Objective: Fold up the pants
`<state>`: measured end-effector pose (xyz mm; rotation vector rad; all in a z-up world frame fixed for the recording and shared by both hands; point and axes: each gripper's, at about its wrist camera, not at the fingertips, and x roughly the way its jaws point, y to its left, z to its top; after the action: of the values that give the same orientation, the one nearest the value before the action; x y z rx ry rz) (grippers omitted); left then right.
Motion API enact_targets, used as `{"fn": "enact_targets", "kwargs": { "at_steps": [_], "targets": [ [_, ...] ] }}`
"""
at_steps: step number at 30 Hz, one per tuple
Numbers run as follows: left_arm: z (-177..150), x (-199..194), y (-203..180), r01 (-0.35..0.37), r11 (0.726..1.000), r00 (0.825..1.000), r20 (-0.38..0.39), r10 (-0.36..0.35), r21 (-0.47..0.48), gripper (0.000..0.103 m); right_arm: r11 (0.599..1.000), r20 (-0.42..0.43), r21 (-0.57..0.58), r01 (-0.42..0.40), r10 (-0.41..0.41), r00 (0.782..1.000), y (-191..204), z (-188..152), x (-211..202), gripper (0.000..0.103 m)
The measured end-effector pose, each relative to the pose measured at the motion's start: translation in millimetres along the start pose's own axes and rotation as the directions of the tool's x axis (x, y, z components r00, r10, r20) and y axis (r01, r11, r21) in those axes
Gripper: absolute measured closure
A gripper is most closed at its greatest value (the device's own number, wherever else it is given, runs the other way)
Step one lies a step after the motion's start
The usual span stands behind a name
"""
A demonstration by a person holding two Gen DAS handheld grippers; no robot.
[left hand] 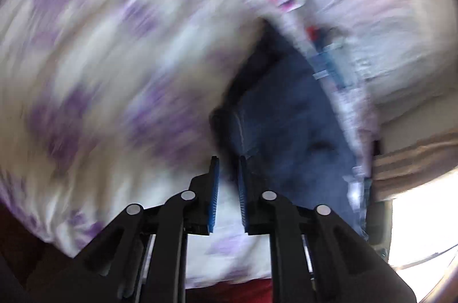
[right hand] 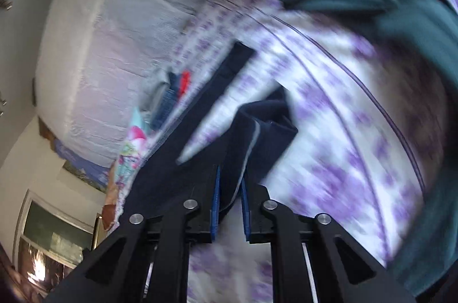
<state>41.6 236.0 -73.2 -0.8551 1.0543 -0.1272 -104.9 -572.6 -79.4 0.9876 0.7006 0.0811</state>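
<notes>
The dark navy pants (right hand: 257, 131) hang over the bed with the white and purple flowered sheet (right hand: 343, 131). One leg (right hand: 211, 91) stretches away toward the far side. My right gripper (right hand: 230, 174) is shut on a bunched fold of the pants. In the left wrist view the pants (left hand: 286, 125) look blue and rise ahead and right of my left gripper (left hand: 228, 162), which is shut on their edge. Both views are blurred by motion.
The flowered sheet (left hand: 100, 74) fills the left wrist view. A teal garment (right hand: 415, 25) lies on the bed at the right. A white quilted mattress (right hand: 100, 59) stands behind. Colourful folded clothes (right hand: 171, 94) sit by it. A window (right hand: 51, 240) is at the lower left.
</notes>
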Motion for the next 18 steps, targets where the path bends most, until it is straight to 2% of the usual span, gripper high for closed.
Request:
{"fn": "enact_targets", "kwargs": {
  "at_steps": [2,3,4,5,6,7,8,10,13,14,15,17,18],
  "targets": [
    [-5,-10,15,0.056,0.998,0.998,0.019,-0.055,-0.028,0.098,1.0,0.018,0.012,-0.006,0.006,1.0,-6,-5,-4,0.087],
    [-4,-20,17,0.049,0.998,0.998,0.044,-0.048,-0.033,0.098,1.0,0.04,0.006,-0.006,0.006,0.999,-4,-4,-8,0.087],
    [-3,-31,16,0.018,0.999,0.997,0.08,-0.016,-0.027,0.098,1.0,0.066,-0.007,0.009,-0.009,0.998,-1,-2,-14,0.086],
    [-2,-46,13,-0.047,0.999,0.989,0.14,0.048,-0.01,0.095,0.999,0.11,-0.027,0.044,-0.041,0.993,5,2,-24,0.081],
    [-2,-60,7,-0.112,0.994,0.974,0.198,0.107,0.013,0.092,0.997,0.135,-0.036,0.062,-0.056,0.989,7,3,-30,0.072],
    [-3,-69,2,-0.141,0.99,0.964,0.231,0.13,0.03,0.089,0.995,0.174,-0.039,0.088,-0.08,0.982,8,5,-39,0.067],
    [-5,-77,-5,-0.157,0.986,0.955,0.262,0.139,0.051,0.083,0.991,0.23,-0.031,0.134,-0.123,0.965,8,6,-51,0.066],
    [-7,-81,-21,-0.159,0.982,0.951,0.284,0.124,0.104,0.073,0.988,0.266,-0.057,0.144,-0.124,0.956,15,5,-56,0.066],
    [-6,-63,-59,-0.159,0.961,0.961,0.26,0.098,0.227,0.071,0.979,0.22,-0.182,0.097,-0.055,0.974,48,-2,-36,0.066],
    [-5,-52,-75,-0.165,0.946,0.963,0.252,0.094,0.279,0.069,0.97,0.192,-0.231,0.081,-0.036,0.981,63,-5,-22,0.065],
    [-9,-40,-95,-0.18,0.924,0.963,0.251,0.096,0.339,0.067,0.961,0.174,-0.266,0.07,-0.023,0.984,75,-7,-10,0.059],
    [-18,-20,-120,-0.219,0.886,0.958,0.263,0.116,0.409,0.06,0.936,0.136,-0.346,0.065,-0.018,0.991,99,-16,21,0.05],
    [-21,-10,-129,-0.233,0.868,0.956,0.265,0.123,0.439,0.056,0.923,0.117,-0.379,0.065,-0.022,0.993,108,-19,33,0.05]
  ]
}}
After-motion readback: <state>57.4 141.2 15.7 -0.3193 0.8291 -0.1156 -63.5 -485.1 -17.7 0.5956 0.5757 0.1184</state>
